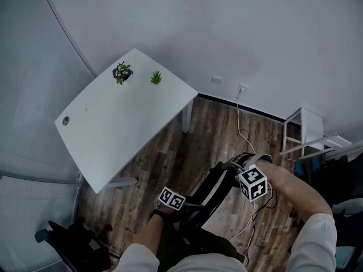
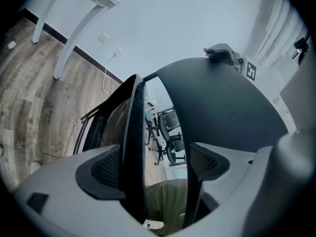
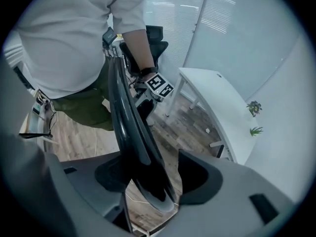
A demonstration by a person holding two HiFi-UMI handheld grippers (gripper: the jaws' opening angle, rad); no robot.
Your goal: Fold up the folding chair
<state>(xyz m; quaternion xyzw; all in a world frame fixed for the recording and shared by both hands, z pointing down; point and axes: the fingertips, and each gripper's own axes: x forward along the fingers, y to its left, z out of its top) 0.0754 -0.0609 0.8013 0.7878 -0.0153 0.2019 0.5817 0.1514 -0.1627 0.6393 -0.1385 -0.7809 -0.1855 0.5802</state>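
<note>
One folding chair (image 1: 211, 192), left gripper (image 2: 154, 169) jaws tight on it, right gripper (image 3: 154, 177) jaws apart.

We have open wooden floor (image 1: 164, 163) between the white surface (image 1: 113, 129) and the folding chair (image 1: 210, 194) — room to pass there. A cable (image 1: 237, 113) trails down from the wall, a white stand (image 1: 311, 123) crowds the right, and a black office chair (image 1: 74, 242) blocks the lower left.
</note>
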